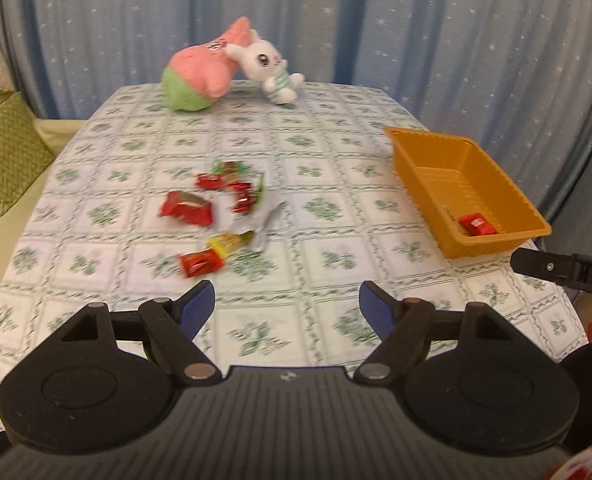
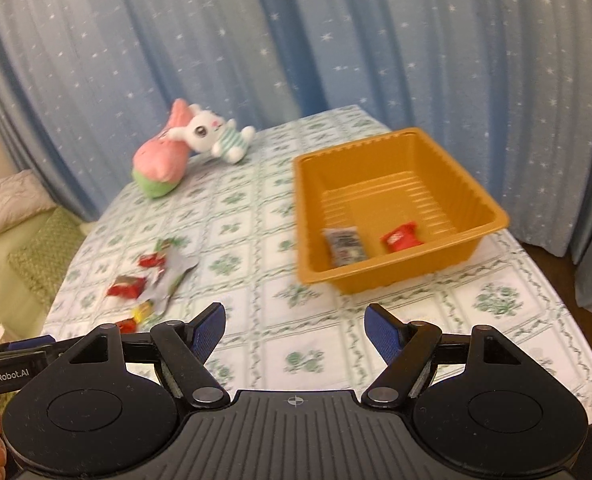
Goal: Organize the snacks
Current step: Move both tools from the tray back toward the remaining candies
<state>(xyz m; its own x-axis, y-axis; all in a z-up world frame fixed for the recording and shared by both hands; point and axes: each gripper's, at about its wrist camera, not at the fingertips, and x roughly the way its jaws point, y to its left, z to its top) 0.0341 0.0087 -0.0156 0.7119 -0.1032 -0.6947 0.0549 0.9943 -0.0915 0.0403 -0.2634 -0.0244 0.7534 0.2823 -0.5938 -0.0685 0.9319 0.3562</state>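
Several wrapped snacks (image 1: 216, 208) lie in a loose pile on the floral tablecloth, mostly red wrappers, one yellow (image 1: 228, 243) and a torn silver wrapper. The pile also shows in the right wrist view (image 2: 152, 280). An orange tray (image 1: 495, 240) stands at the right and holds a red snack (image 1: 476, 225). In the right wrist view the tray (image 2: 379, 280) holds that red snack (image 2: 401, 237) and a grey packet (image 2: 344, 245). My left gripper (image 1: 287, 306) is open and empty, just short of the pile. My right gripper (image 2: 295, 324) is open and empty, in front of the tray.
A pink-and-green plush (image 1: 200, 76) and a white bunny plush (image 1: 270, 68) lie at the table's far edge. A blue starred curtain (image 1: 375, 20) hangs behind. A green sofa with cushions (image 1: 4, 160) stands to the left. The right gripper's finger (image 1: 555, 270) pokes in beside the tray.
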